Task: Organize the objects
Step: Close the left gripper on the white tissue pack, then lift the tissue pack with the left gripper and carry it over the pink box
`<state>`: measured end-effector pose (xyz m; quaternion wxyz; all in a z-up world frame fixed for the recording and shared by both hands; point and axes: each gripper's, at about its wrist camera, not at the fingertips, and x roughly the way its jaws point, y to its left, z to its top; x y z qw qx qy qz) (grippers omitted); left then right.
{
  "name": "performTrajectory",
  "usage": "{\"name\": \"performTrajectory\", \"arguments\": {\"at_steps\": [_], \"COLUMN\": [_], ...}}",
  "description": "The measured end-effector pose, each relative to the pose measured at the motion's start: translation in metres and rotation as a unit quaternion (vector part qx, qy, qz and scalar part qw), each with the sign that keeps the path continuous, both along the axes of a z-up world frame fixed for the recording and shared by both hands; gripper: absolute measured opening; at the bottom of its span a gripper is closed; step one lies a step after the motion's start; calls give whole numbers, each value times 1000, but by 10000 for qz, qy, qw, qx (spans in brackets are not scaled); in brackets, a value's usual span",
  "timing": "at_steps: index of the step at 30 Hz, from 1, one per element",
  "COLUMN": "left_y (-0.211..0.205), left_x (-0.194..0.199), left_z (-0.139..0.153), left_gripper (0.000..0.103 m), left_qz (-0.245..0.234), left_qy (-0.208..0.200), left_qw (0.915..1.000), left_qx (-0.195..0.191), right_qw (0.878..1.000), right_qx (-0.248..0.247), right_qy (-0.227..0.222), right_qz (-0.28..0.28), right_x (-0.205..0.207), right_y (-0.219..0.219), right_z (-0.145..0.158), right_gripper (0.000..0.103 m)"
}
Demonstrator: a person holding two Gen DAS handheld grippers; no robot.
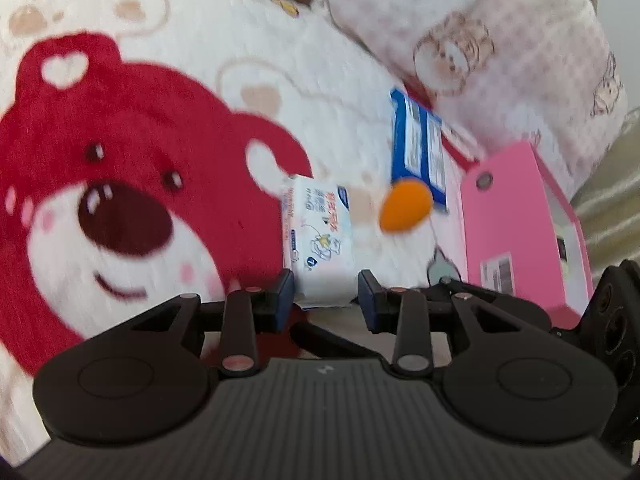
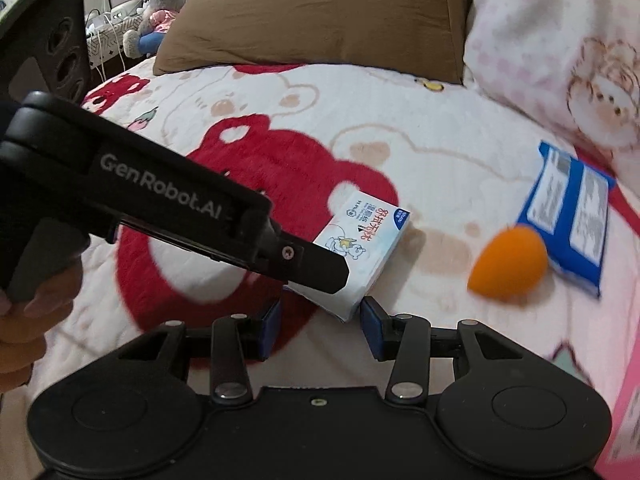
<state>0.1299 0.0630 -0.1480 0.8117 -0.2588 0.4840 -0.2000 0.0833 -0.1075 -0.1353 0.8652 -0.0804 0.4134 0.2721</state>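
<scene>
A white tissue packet (image 1: 318,232) with blue print lies lengthwise between the blue pads of my left gripper (image 1: 326,300), which is shut on its near end. In the right wrist view the same packet (image 2: 360,248) hangs tilted over the blanket under the left gripper's black finger (image 2: 316,268). My right gripper (image 2: 320,328) is open just below the packet's lower corner, and its pads do not press on it. An orange egg-shaped sponge (image 2: 508,266) lies to the right, next to a blue packet (image 2: 568,220).
Everything sits on a bed with a white blanket (image 1: 120,80) printed with a red bear. A pink box (image 1: 520,220) stands at the right. A brown pillow (image 2: 320,12) and a pink-patterned pillow (image 2: 560,60) lie behind. A hand (image 2: 24,320) holds the left gripper.
</scene>
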Motion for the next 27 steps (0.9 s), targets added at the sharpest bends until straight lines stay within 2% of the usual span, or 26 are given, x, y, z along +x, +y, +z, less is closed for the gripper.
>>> {"name": "performTrajectory", "arguments": {"at_steps": [3,5,7,12,15,19,27], "left_y": [3,10,13,13,15,13,5], "left_x": [-3,-4,-5,-5,-4,-5,-6], "left_z": [-7,-8,-4,2,-4,-11,-16], "left_gripper": [34,34,34,37,37,35,34], "left_qz": [-110,19,97,220,249,333,352], "left_qy": [443,490,365,-8,-74,-21,-37], "left_qw": [9986,9980,9989,9996,9997,9993,9992], "left_qx": [-274,-408,-283,187,33,-154,-187], "right_qw": [9999,9998,9996,9987,9993,9995,9998], "right_qx": [58,121,172,409,312,204,130], "right_qy": [97,160,192,301,218,171,143], "right_qz": [-82,-66,64,-98,-59,142,22], "right_x": [-9,-11,-14,-11,-10,-9,-2], "right_y": [-6,-9,-13,-27,-23,-13,-3], "right_z": [0,-1,-2,1,1,-1,-7], "right_gripper": [53,53,52,53,58,59,59]}}
